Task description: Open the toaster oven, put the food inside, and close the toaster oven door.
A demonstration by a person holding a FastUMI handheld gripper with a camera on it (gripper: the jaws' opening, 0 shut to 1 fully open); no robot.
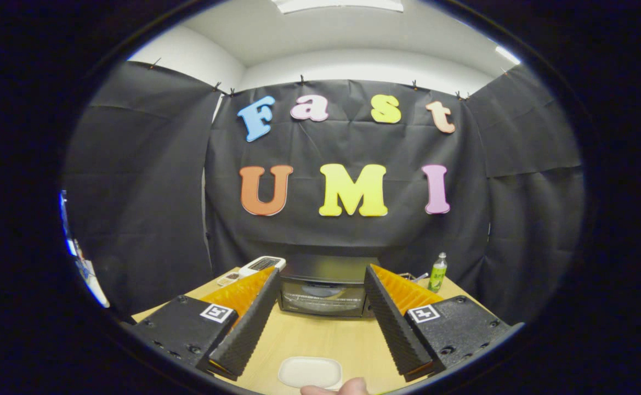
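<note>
Claw [320, 277]: held apart, nothing gripped.
Toaster oven [324, 285]: door closed, seen beyond the fingers.
Dish [310, 372]: set on the surface [320, 340].

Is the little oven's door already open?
No, the toaster oven beyond the open fingers has its glass door shut flat against its front.

No readable text, brand or number on any object. Square black-and-white marker tag [218, 313] on gripper [320, 274] body left of fingers, second tag [424, 314] on right: coded patterns, not words. Bottle [437, 272] has green label, print too small to read. Oven [323, 288] front shows no legible lettering. Device [262, 265] beside oven has dark panel, nothing legible. Gripper fingers spread apart, holding nothing.
</note>
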